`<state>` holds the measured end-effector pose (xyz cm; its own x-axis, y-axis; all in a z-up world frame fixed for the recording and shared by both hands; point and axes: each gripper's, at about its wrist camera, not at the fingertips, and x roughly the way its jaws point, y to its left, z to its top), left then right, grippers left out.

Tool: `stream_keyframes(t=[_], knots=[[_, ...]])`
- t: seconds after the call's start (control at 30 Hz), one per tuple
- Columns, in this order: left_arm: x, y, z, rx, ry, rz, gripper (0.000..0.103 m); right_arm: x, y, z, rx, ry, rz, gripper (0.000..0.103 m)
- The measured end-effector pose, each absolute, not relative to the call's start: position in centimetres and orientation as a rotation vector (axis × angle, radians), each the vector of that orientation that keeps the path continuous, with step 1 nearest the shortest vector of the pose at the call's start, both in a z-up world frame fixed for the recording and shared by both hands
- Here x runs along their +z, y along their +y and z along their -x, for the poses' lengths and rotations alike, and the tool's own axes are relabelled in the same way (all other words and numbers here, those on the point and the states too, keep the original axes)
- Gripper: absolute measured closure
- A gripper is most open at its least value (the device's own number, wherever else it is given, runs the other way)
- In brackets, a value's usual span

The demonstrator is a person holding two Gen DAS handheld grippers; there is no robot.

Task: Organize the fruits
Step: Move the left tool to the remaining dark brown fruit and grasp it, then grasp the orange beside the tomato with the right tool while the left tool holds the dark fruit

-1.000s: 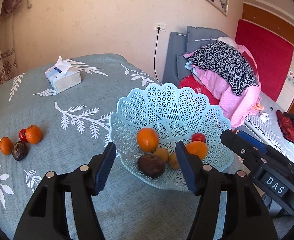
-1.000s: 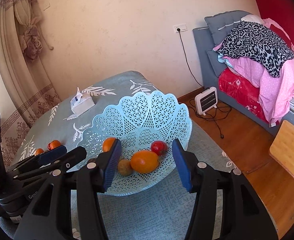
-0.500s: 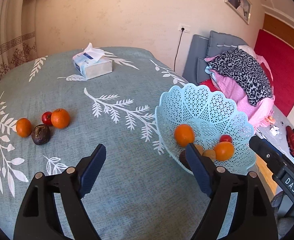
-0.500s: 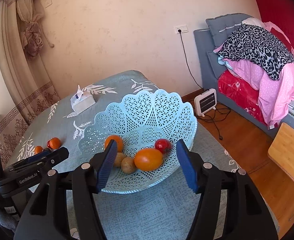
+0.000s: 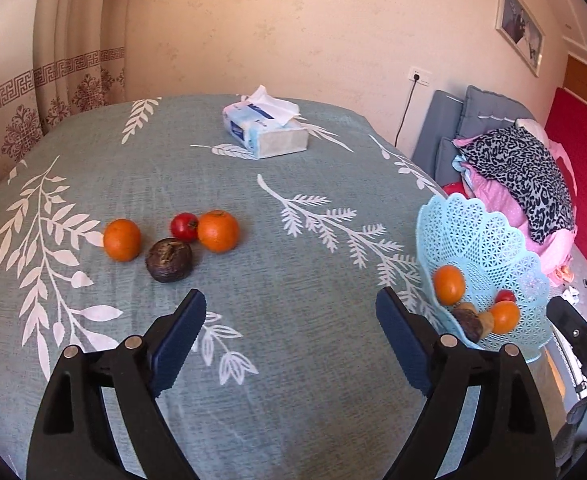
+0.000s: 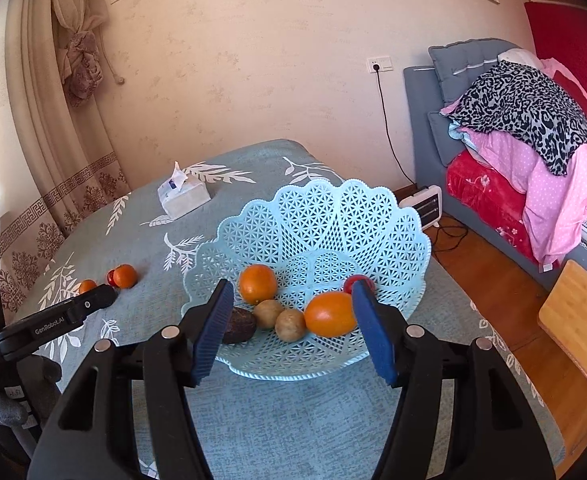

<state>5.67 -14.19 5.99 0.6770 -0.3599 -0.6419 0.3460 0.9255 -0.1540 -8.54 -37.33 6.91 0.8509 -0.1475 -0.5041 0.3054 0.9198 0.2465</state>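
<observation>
A light blue lattice basket [image 6: 333, 220] stands on the table and holds several fruits: an orange [image 6: 257, 283], a larger orange fruit [image 6: 329, 314], a red one, two brown ones and a dark one. It also shows at the right of the left wrist view [image 5: 489, 240]. On the cloth lie two oranges [image 5: 122, 239] [image 5: 218, 230], a small red fruit [image 5: 184, 226] and a dark brown fruit [image 5: 169, 260]. My left gripper [image 5: 291, 320] is open and empty, just short of these. My right gripper [image 6: 293, 312] is open and empty at the basket's near rim.
A tissue box [image 5: 265, 133] sits at the far side of the table, which wears a teal cloth with white leaves [image 5: 313, 216]. A bed with piled bedding [image 6: 525, 136] and a small heater [image 6: 423, 204] stand to the right. A curtain hangs at the left.
My left gripper has swung left from the basket to the loose fruits on the cloth. My right gripper has eased a little nearer the basket. Both stay open.
</observation>
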Motion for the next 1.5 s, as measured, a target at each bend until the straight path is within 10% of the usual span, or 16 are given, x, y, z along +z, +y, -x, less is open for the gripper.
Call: stream_keyframes(t=[0.6, 0.93, 1.1, 1.5], knots=[[2.5, -8.4, -12.8, -0.224, 0.857, 0.028, 0.017, 7.4, -30.7, 6.8, -0.104, 0.516, -0.195, 0.039], [1.2, -9.0, -15.5, -0.204, 0.882, 0.015, 0.031, 6.7, -29.3, 5.9, -0.057, 0.545, -0.179, 0.039], [1.3, -8.8, -15.3, -0.237, 0.871, 0.026, 0.059, 6.7, -27.9, 5.5, -0.023, 0.552, -0.157, 0.039], [2.7, -4.7, -11.2, -0.174, 0.802, 0.1, 0.06, 6.8, -22.2, 1.5, 0.169, 0.627, -0.051, 0.039]])
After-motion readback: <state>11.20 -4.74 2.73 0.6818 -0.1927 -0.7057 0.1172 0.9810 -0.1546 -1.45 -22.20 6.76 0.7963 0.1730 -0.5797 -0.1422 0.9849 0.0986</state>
